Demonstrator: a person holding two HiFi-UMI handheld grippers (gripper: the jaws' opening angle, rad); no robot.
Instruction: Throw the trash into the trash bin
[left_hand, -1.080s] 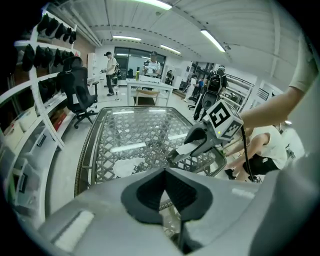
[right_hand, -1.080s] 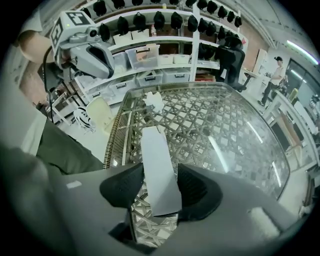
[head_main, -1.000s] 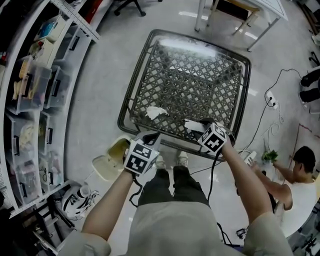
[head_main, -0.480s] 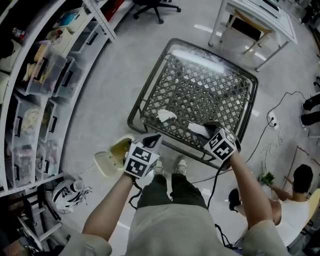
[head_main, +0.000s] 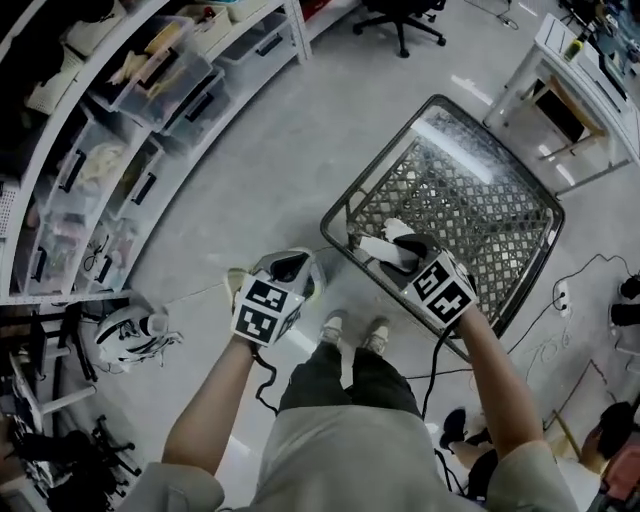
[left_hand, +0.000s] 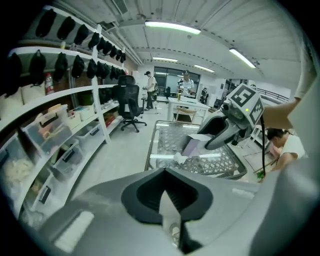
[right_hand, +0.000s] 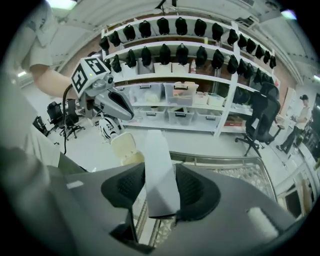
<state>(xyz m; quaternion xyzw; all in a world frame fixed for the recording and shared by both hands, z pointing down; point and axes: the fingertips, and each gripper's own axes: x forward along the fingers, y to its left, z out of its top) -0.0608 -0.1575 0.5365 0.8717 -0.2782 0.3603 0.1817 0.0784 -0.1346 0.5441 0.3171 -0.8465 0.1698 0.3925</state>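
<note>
Right gripper view — white carton gripped in right tool, jaws just closing, left tool clenched

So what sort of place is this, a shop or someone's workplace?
Most likely a lab or workshop with office space. White shelving holds clear storage bins, and a rolling office chair and white desks stand about.

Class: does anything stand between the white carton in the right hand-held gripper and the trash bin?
Only the left hand-held gripper, shut on a thin scrap, hangs over the open trash bin. Nothing else visible lies between it and the white carton, held in the right hand-held gripper, whose jaws have just been closing.
</note>
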